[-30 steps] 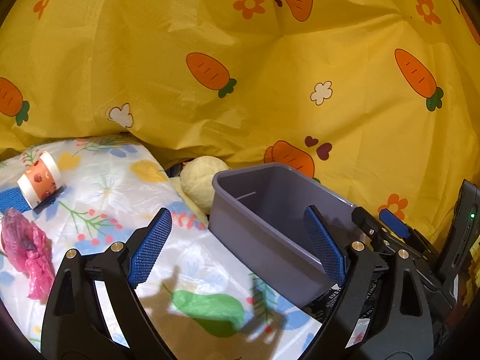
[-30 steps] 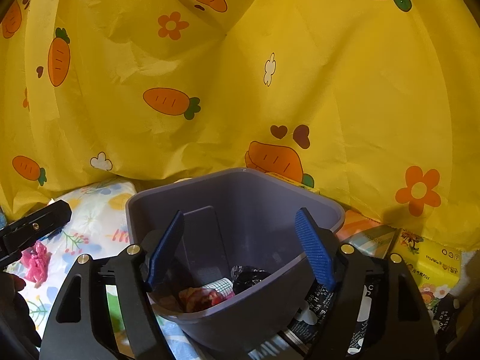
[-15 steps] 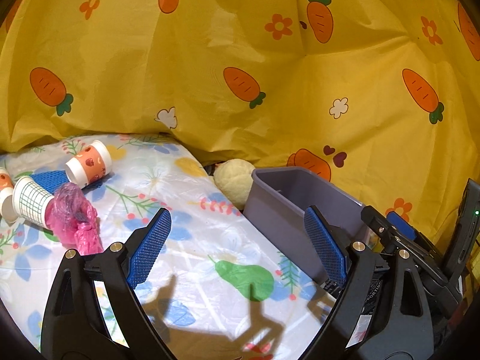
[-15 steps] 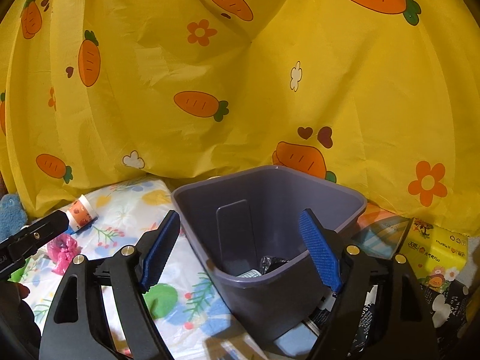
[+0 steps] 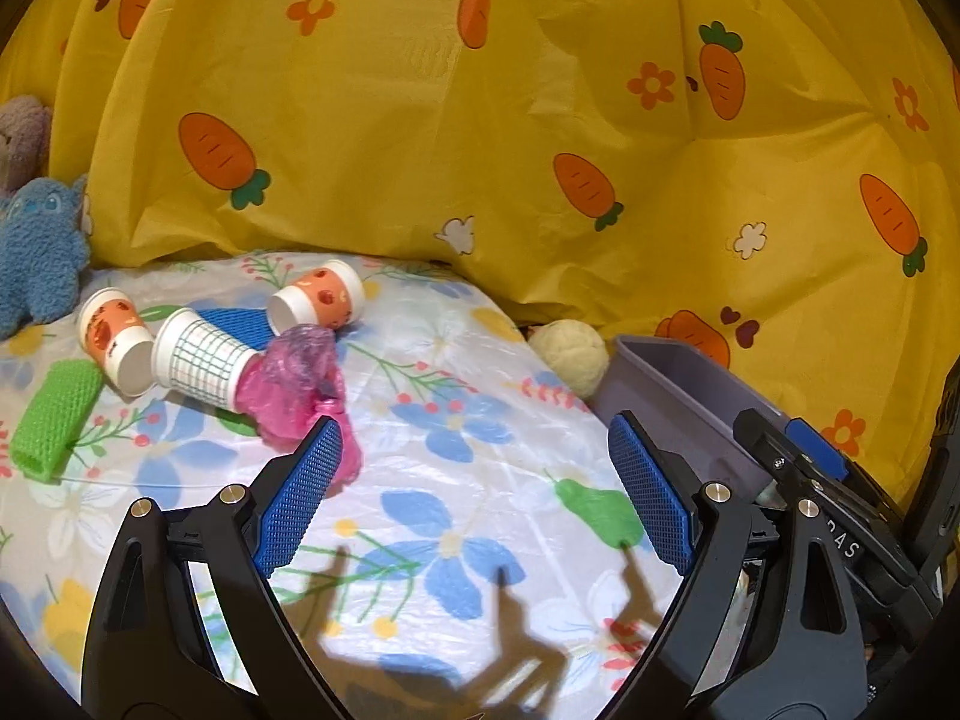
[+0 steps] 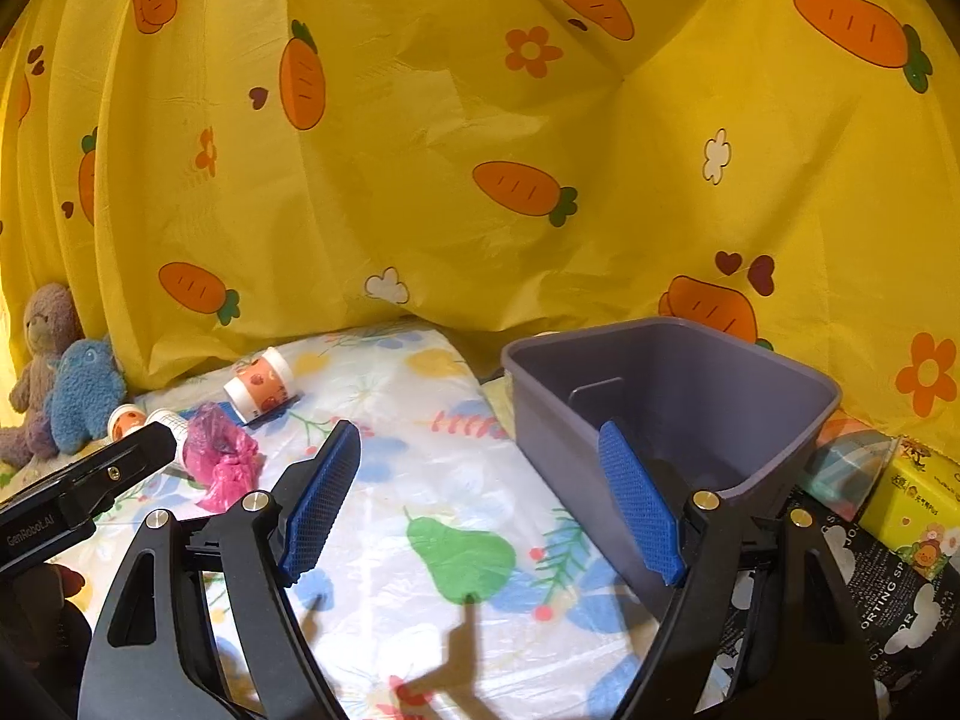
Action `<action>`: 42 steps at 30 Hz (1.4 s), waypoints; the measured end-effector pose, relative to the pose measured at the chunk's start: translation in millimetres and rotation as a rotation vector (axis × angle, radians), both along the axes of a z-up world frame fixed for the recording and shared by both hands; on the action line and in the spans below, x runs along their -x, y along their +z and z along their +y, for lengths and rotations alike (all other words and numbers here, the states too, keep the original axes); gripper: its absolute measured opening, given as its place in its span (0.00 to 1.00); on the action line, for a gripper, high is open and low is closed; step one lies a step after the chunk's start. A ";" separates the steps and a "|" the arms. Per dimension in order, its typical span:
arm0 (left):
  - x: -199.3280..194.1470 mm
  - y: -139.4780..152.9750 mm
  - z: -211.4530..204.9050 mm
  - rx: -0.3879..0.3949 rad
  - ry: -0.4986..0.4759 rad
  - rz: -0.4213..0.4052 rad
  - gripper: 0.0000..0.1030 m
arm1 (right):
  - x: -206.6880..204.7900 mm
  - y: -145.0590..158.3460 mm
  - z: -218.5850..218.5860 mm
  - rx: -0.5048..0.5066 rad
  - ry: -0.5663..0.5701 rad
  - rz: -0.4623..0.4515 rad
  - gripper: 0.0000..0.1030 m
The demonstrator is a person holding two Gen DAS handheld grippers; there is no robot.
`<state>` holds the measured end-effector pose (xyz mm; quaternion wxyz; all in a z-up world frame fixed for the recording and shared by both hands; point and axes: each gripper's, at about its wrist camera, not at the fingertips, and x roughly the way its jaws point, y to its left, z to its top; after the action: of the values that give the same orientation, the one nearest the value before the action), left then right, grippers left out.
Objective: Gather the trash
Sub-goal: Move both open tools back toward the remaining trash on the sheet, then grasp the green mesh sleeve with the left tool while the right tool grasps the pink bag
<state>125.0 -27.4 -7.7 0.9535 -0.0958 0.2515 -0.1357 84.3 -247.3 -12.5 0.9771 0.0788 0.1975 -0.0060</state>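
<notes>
Hovered with left gripper (image 5: 474, 498) and right gripper (image 6: 480, 504) both wide apart and empty, between pickups, with pink bag (image 5: 300, 387) lying by the cups (image 5: 201, 360), well apart from the gray bin (image 6: 672, 396); probably needed to reach left and pinch it.

A floral plastic sheet (image 5: 456, 420) carries three tipped paper cups (image 5: 201, 360), a crumpled pink bag (image 5: 294, 384) touching the checked one, a green mesh sleeve (image 5: 57, 414) left of them, and a purple bin (image 6: 672, 396) far right.
</notes>
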 end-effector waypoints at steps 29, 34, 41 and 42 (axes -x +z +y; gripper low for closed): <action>23.1 -16.9 182.6 -0.065 0.501 0.092 0.86 | -94.1 -25.5 173.1 0.146 0.364 0.180 0.77; 16.4 -21.4 190.7 -0.063 0.504 0.108 0.86 | -111.1 -32.2 182.1 0.152 0.372 0.213 0.77; 9.9 -24.3 207.6 -0.055 0.525 0.117 0.86 | -127.2 -44.3 192.5 0.149 0.385 0.261 0.71; 8.7 -24.7 209.1 -0.056 0.527 0.120 0.86 | -129.4 -46.4 193.6 0.146 0.391 0.270 0.70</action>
<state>116.3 181.7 -32.4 0.9416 -0.1394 0.2777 0.1301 213.7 -53.7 -58.9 0.9275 -0.0334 0.3369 0.1584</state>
